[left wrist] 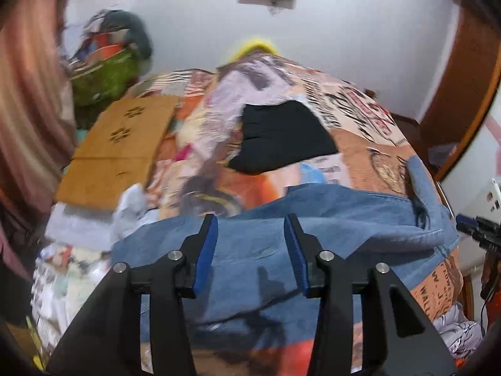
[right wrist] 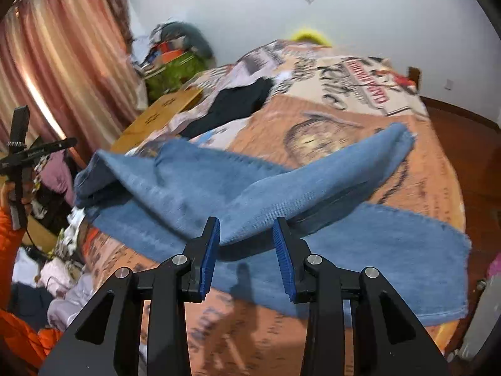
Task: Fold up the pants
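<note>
Blue denim pants [left wrist: 266, 244] lie across the near part of a bed with a printed orange cover [left wrist: 369, 144]. In the right wrist view the pants [right wrist: 194, 194] are partly folded, one leg [right wrist: 360, 163] laid diagonally over the other. My left gripper [left wrist: 250, 235] is open and empty, just above the denim. My right gripper [right wrist: 245, 238] is open and empty, its blue pads either side of a raised fold without closing on it. The left gripper shows at the left edge of the right wrist view [right wrist: 22, 153].
A folded black garment [left wrist: 281, 138] lies mid-bed. A cardboard sheet [left wrist: 119, 150] lies at the bed's left side. Piled clothes [left wrist: 106, 62] sit in the far left corner by a pink curtain [right wrist: 56, 62]. Loose clothes [right wrist: 56, 275] lie beside the bed.
</note>
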